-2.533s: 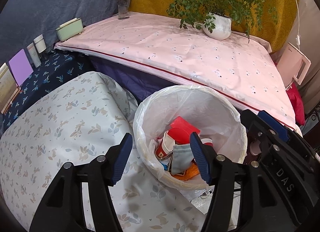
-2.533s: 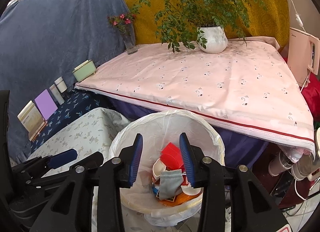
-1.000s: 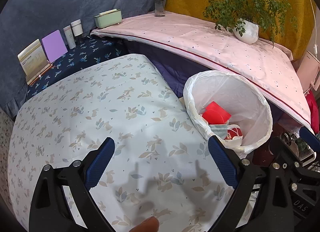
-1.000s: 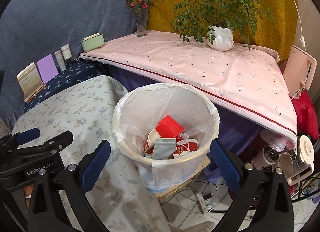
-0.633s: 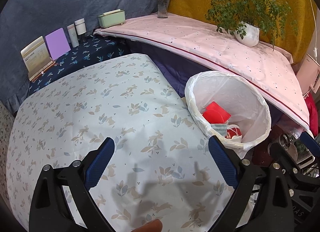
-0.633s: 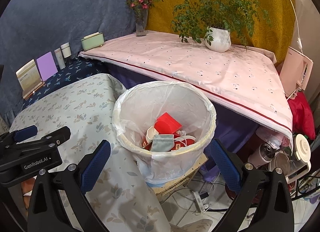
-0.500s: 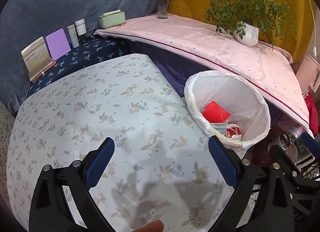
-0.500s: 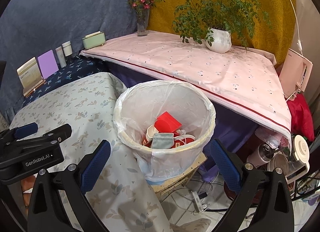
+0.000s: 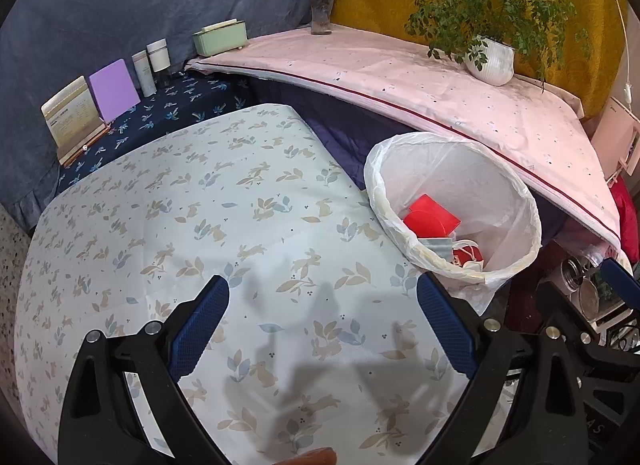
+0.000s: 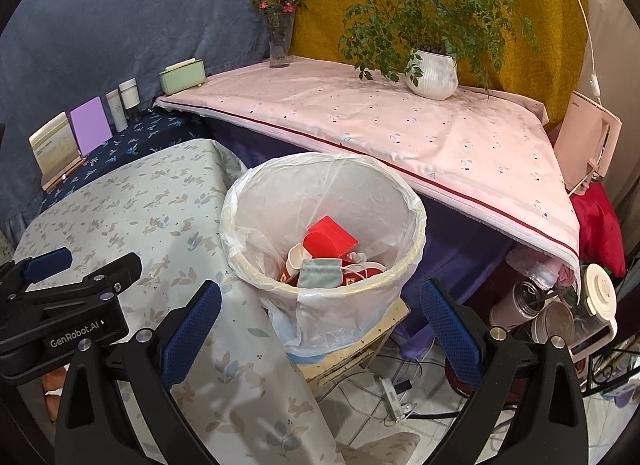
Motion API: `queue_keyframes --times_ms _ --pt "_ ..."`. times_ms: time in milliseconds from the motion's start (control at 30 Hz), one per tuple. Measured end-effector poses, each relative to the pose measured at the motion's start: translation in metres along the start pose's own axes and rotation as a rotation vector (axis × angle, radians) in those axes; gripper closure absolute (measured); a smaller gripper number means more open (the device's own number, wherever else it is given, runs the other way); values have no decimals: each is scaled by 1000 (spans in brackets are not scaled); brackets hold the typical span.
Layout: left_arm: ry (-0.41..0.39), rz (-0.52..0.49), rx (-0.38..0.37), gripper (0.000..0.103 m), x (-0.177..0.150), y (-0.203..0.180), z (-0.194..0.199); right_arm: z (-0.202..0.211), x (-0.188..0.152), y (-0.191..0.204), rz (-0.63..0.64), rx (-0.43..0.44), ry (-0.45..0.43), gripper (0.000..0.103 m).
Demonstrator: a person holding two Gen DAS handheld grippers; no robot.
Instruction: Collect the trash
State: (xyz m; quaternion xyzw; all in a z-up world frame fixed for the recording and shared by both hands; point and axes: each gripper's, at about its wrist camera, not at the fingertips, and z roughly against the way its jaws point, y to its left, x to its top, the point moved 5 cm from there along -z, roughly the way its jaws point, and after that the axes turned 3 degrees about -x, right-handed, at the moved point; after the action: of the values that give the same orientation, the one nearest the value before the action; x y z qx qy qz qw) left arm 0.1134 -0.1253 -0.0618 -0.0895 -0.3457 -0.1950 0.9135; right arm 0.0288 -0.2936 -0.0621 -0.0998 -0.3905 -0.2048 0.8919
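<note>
A trash bin (image 9: 516,189) lined with a white plastic bag stands beside the floral-cloth table (image 9: 180,217); it also shows in the right wrist view (image 10: 404,201). Inside lie a red box (image 10: 330,241), a grey face mask (image 10: 320,272), paper cups and other trash. My left gripper (image 9: 322,325) is open and empty above the table's near part. My right gripper (image 10: 320,323) is open and empty, just in front of the bin. The left gripper's body (image 10: 60,305) shows at the left of the right wrist view.
A pink-cloth table (image 10: 400,125) behind the bin carries a potted plant (image 10: 432,73), a flower vase (image 10: 279,45) and a green box (image 10: 182,75). Cards and jars (image 9: 116,85) stand on a dark blue cloth. Flasks, cables and a red cloth lie at the right on the floor.
Both grippers have opened wide and pulled back from over the bin. The left one has swung left over the floral table. In the last half second hardly anything moves.
</note>
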Motion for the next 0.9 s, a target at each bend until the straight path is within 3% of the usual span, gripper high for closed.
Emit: queue_keyframes --times_ms 900 --pt "25 -2 13 12 21 -4 -36 -37 14 -2 1 3 23 7"
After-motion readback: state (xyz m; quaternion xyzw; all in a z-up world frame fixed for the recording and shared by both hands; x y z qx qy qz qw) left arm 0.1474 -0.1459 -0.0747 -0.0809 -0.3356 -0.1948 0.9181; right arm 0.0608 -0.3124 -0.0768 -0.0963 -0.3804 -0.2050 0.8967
